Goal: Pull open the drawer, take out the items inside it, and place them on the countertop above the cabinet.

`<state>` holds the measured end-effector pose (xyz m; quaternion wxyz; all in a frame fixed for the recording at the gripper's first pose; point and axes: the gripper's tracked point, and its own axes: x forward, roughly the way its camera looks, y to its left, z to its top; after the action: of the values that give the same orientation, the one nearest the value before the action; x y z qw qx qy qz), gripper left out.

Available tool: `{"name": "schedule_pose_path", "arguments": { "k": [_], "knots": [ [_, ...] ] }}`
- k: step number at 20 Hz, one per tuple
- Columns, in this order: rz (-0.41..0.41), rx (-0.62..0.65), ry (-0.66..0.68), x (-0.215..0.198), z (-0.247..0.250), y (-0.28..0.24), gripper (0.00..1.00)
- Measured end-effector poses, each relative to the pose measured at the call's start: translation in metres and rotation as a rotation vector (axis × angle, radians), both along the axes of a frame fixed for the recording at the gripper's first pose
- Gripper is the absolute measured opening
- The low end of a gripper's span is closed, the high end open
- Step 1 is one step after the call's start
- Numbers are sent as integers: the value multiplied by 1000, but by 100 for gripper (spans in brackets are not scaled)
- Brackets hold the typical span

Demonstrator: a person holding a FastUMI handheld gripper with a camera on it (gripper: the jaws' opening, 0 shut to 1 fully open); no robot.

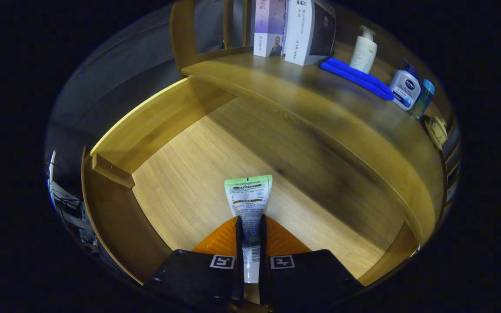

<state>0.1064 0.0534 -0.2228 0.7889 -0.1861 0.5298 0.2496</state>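
Observation:
The wooden drawer (pixel 155 126) stands pulled open below me, its pale floor bare under the fingers. My gripper (pixel 250 230) is shut on a white tube with a green end (pixel 249 198), which sticks forward from between the two fingers and hangs above the drawer floor. Beyond the drawer lies the cabinet's wooden countertop (pixel 320 113).
On the countertop stand two boxes (pixel 294 30) at the back, a folded blue cloth (pixel 355 76), a white pump bottle (pixel 363 50), a white-and-blue bottle (pixel 405 89), a small teal bottle (pixel 423 98) and a round object (pixel 436 130) at the far end. A wooden chair back (pixel 189 30) rises behind.

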Motion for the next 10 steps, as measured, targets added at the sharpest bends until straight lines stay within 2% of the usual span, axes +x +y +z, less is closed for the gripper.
{"name": "schedule_pose_path", "arguments": {
  "k": [5,10],
  "knots": [
    [14,49,-39,0,25,15,15],
    [-12,124,-102,10,54,31,15]
  ]
}}
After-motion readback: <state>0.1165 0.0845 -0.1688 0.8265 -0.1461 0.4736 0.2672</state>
